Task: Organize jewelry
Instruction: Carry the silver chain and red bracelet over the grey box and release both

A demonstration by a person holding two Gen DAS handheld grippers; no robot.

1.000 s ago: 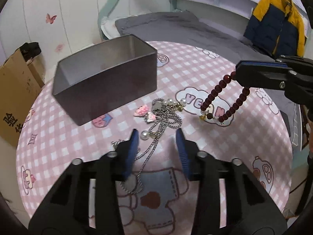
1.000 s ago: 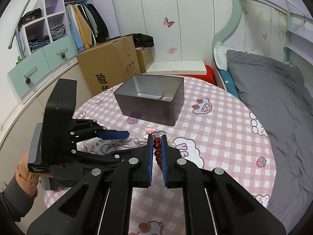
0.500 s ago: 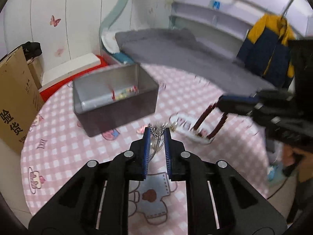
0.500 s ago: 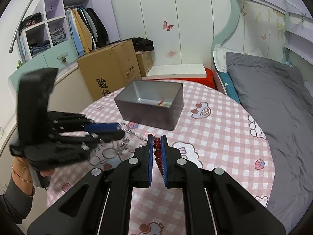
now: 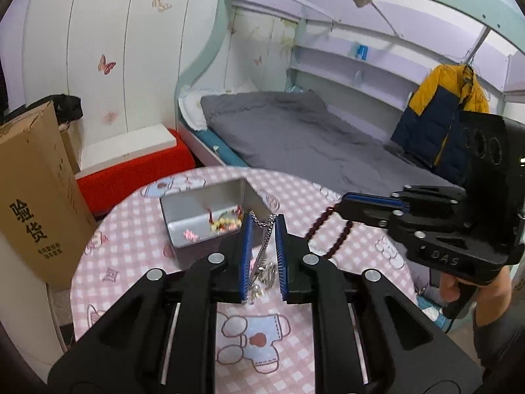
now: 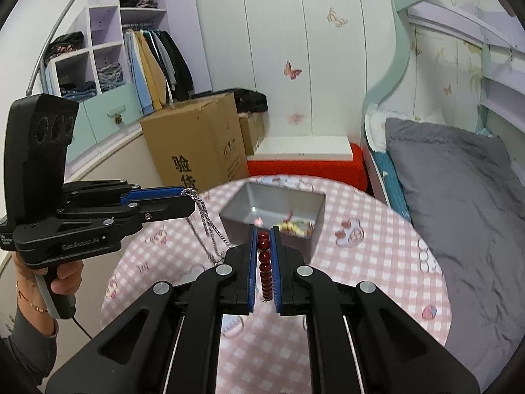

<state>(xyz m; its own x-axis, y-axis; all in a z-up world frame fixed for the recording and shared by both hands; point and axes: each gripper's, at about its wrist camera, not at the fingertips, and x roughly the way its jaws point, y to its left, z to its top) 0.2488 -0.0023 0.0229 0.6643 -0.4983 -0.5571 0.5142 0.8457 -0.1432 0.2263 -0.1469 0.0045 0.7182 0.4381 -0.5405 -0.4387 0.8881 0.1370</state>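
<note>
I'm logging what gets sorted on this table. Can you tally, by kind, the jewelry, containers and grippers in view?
Silver chain necklace: 1, held in the left gripper
Dark red bead bracelet: 1, held in the right gripper
Grey metal box: 1, with blurred colourful pieces inside
Handheld grippers: 2
Total: 5

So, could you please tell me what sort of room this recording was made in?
Most likely a child's bedroom: a bunk bed with grey bedding, an open wardrobe of hanging clothes, and butterfly stickers on the wall.
</note>
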